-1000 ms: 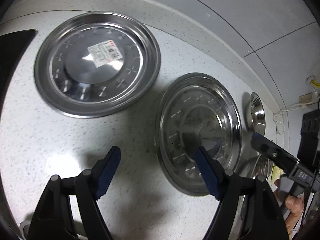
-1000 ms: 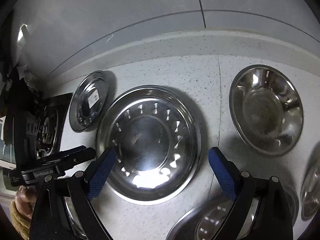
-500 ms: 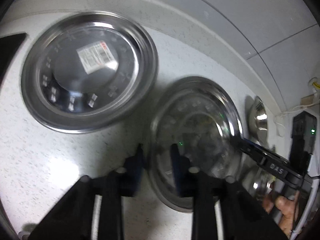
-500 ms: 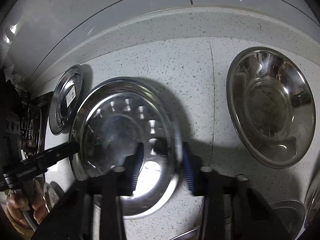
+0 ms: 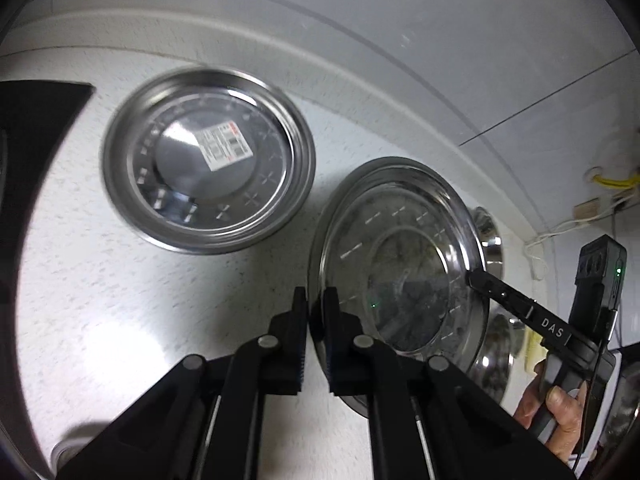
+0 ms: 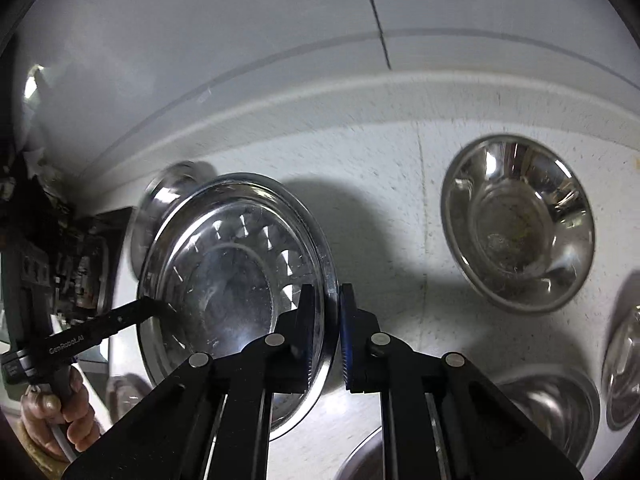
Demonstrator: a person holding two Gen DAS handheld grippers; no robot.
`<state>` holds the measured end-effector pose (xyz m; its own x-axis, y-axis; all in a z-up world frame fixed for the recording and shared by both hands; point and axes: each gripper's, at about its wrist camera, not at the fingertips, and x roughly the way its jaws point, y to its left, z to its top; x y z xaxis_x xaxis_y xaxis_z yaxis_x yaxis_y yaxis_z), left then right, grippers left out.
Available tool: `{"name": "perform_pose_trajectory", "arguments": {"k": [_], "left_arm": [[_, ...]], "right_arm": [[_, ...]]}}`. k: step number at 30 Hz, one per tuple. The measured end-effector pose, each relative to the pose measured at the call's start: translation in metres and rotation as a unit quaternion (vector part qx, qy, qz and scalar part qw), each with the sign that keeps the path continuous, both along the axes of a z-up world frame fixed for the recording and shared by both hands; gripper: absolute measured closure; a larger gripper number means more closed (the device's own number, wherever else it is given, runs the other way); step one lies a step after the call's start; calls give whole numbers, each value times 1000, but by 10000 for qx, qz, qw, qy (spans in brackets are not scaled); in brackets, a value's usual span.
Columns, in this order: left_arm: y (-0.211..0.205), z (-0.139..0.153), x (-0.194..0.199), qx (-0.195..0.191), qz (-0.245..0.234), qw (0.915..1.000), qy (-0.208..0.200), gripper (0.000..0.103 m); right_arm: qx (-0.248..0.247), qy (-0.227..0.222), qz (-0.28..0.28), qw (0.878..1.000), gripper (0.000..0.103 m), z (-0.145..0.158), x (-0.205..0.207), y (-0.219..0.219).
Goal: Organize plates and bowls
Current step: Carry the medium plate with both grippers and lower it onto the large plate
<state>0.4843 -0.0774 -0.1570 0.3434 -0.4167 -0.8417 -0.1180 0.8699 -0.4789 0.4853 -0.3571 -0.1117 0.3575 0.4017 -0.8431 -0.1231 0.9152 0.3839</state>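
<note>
A round steel plate point(image 5: 400, 256) point(image 6: 236, 276) hangs tilted above the speckled counter, held at opposite rims. My left gripper point(image 5: 315, 300) is shut on its left rim. My right gripper point(image 6: 325, 300) is shut on its right rim, and its finger also shows at the plate's far side in the left wrist view. A second steel plate with a paper label point(image 5: 208, 176) lies flat on the counter to the left, partly hidden behind the lifted plate in the right wrist view. A steel bowl point(image 6: 516, 224) sits to the right.
More steel bowls and plates point(image 6: 556, 404) crowd the counter's right and front. A black stove edge point(image 5: 36, 128) lies at far left. The tiled wall point(image 6: 280, 40) rises behind. Cables and a socket point(image 5: 592, 212) hang at the right. A person's hand point(image 5: 560, 404) grips the right handle.
Both grippers closed from wide open onto opposite rims of the middle plate. The plate has lifted off the counter and tilted, with its shadow spreading beneath it.
</note>
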Motion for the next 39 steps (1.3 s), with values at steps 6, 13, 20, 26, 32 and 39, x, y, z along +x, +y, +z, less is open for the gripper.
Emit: {"name": "perform_pose_trajectory", "arguments": {"k": [6,13,20,26,32,39], "left_arm": [[36,44,-46,-39,45,9996,-277,96],[93,83,-124,-54,174,9988,-444,96],[142,103,-194,-68,190,9984,-520,96],[163,59,-230,-147,193,9996,-121,96],[180,9,-241,-168,372,9987,310,96],[185,-16,-243,-135,360,9982,453,96]], "right_arm": [[200,-362,182,9990,92,52,-49,20],[485,-500,602,9957,92,84,-117,69],[684,-457,921,9923,92,87,-173,106],[466,-200,986,9938,92,51,-200,131],[399,371,984,9937,92,-5,-213,159],[301,578,928,9936,92,-31,-216,172]]}}
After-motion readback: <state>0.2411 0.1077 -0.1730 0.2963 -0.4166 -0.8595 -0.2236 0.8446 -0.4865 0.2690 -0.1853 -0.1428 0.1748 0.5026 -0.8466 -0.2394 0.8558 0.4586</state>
